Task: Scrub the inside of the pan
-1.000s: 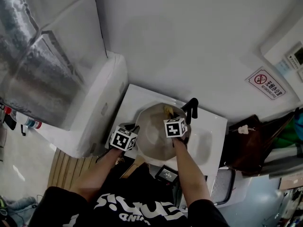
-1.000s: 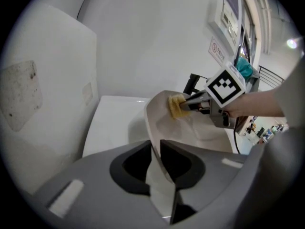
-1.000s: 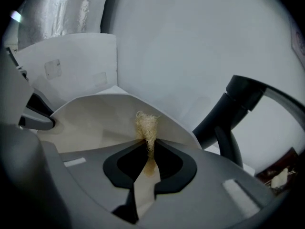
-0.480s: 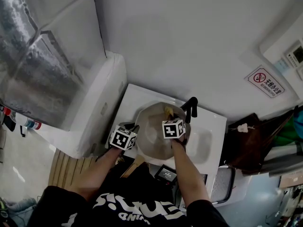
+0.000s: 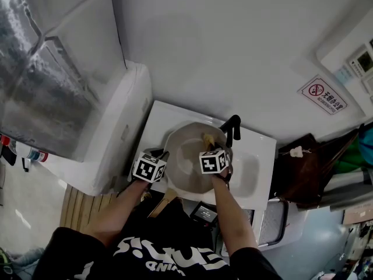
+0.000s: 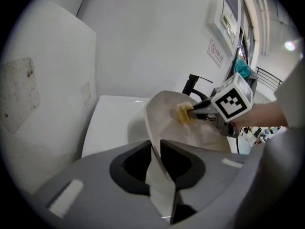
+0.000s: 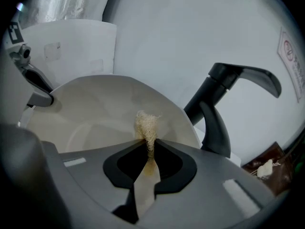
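Writing first: wall sign (image 5: 322, 95) at right has a red crossed-circle no-smoking symbol with red lettering beside it, too small to read. White lettering on the person's black shirt (image 5: 169, 255) isn't legible from this angle. The wall-mounted control panel (image 5: 362, 60) is too small to read. Both gripper cubes carry black-and-white square markers.

Pan (image 5: 189, 165): round, with a smooth, pale beige inside. It sits tipped up on edge over the white sink (image 5: 256, 174), just in front of the black curved faucet (image 5: 232, 127).

Left gripper (image 6: 159, 151): jaws narrow, clamped on the thin near rim of the pan, one jaw inside the wall and one outside. In the head view the left gripper (image 5: 165, 156) is at the pan's left edge.

Right gripper (image 7: 147, 149): jaws nearly together, pinching a scrubber (image 7: 145, 125). The scrubber is a yellowish, coarse, fibrous wad with a frayed tip sticking out past the jaws. From the left gripper view the scrubber (image 6: 183, 113) is against the pan's inner wall, near the far rim on the faucet side. The head view shows the same, with the right gripper (image 5: 210, 146) reaching in over the pan.

Other surfaces: plain white matte wall (image 5: 233, 39), and a crinkled silver foil duct (image 5: 35, 69) at upper left.
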### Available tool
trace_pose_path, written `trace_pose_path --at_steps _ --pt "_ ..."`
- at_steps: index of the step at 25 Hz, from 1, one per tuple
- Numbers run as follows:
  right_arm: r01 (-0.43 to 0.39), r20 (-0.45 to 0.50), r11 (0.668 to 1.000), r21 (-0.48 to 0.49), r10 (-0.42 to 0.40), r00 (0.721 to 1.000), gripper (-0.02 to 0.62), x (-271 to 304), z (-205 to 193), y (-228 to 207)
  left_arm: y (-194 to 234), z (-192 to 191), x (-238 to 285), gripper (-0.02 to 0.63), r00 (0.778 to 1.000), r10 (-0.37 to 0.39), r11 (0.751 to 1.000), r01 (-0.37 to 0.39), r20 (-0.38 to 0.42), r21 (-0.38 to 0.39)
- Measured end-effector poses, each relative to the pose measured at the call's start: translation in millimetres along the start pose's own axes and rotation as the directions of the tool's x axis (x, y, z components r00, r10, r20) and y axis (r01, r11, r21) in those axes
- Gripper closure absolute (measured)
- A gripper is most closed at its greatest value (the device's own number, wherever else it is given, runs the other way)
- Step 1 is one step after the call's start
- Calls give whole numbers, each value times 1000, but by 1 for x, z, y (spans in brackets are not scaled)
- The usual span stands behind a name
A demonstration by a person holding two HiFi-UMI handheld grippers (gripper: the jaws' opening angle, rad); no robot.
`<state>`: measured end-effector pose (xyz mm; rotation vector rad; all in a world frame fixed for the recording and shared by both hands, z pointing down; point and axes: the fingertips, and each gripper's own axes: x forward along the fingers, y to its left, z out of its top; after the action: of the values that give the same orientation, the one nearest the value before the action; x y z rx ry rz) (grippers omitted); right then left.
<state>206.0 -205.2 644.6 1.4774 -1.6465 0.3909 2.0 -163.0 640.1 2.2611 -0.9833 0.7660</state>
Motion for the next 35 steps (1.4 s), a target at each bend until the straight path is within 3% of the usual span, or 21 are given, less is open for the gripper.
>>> trace_pose_path --at_steps 6,11,18,27,35 --pt "60 -40 998 24 -59 997 546 -12 -25 -29 -1 1 0 548 1000 -13 1000 13 7 1" --pt "87 -44 995 -47 -89 995 546 -31 -33 -49 -1 2 0 546 1000 -24 1000 24 14 -2" --pt "63 -62 985 -158 -74 995 545 -51 -45 -53 -2 2 0 546 999 -31 1000 31 18 1" --pt "-73 -136 969 -236 42 990 546 -81 -72 -32 -2 2 0 546 999 -31 1000 31 20 0" --pt "-231 -199 923 -308 175 964 549 -105 -100 6 -3 2 1 546 999 -29 1000 29 16 6"
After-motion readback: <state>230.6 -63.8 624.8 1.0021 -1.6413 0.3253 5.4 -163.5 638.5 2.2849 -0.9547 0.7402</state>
